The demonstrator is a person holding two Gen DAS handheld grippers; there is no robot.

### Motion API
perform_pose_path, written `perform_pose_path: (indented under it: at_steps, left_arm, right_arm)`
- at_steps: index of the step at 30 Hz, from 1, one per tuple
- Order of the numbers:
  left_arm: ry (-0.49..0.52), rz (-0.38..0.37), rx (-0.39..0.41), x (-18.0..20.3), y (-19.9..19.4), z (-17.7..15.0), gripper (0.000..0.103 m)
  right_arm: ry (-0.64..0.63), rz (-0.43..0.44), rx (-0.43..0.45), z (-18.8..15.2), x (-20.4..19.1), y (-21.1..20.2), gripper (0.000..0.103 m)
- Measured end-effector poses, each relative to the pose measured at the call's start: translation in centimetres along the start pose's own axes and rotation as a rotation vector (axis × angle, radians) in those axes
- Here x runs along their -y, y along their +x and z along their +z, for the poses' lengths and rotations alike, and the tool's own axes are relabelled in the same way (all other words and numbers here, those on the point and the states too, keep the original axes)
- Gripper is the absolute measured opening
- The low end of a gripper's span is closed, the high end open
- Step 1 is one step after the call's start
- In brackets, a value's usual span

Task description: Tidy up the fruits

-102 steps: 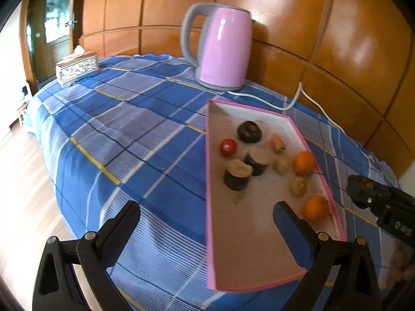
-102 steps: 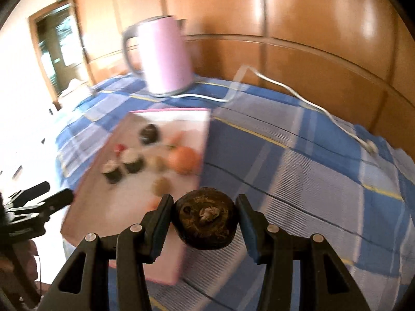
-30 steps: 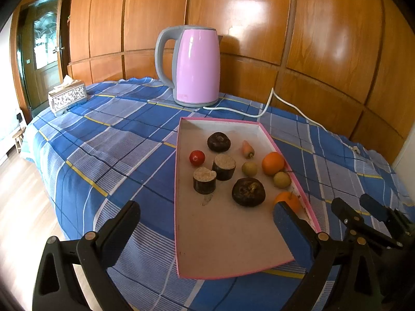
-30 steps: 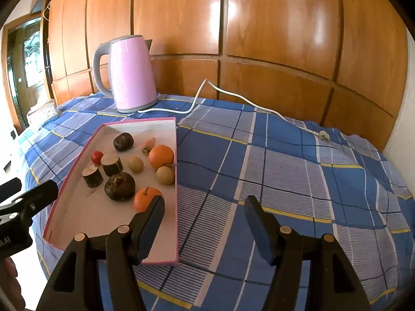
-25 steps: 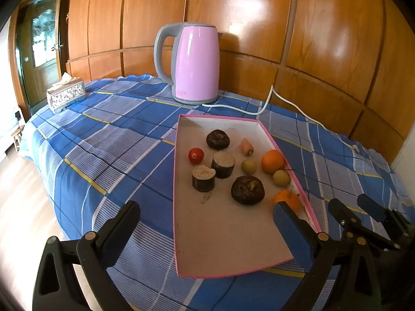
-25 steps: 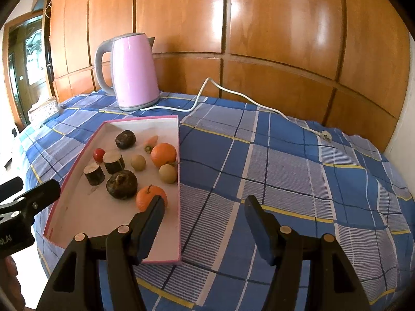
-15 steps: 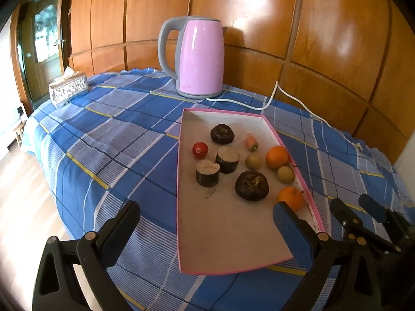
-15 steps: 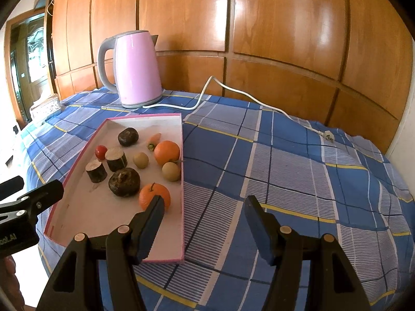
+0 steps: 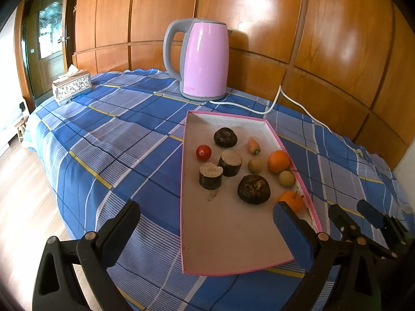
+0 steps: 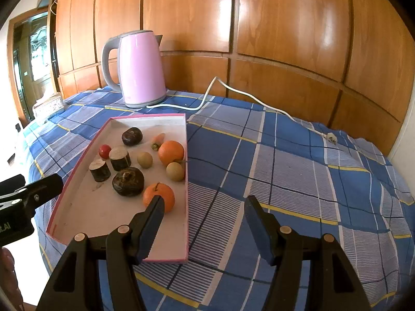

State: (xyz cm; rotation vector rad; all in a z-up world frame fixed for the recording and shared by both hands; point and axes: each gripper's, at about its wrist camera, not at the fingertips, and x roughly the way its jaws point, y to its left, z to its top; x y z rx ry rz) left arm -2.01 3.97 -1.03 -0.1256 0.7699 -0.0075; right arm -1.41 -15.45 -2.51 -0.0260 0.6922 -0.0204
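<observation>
Orange fruit (image 10: 158, 196) just beyond the gaping right claw (image 10: 202, 215).

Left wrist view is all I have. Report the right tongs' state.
Observer: The right tongs are open and empty, one finger over the tray, the other over the cloth.
Operator: Describe the near orange; my finger blocks it.
Observer: The near orange sits whole inside the tray, stem up, beside the dark round fruit.
Operator: Place my tongs against the tray.
Observer: The left tongs hover outside the tray's left rim.
</observation>
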Motion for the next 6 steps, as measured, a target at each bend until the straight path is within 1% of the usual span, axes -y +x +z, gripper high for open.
perform_pose_path:
  at_steps: [6]
  left_arm:
    - [-0.021, -0.023, -0.005, -0.38, 0.14, -0.1, 0.103]
  right_arm:
    - [0.0, 0.002, -0.006, -0.03, -0.02, 0.17, 0.065]
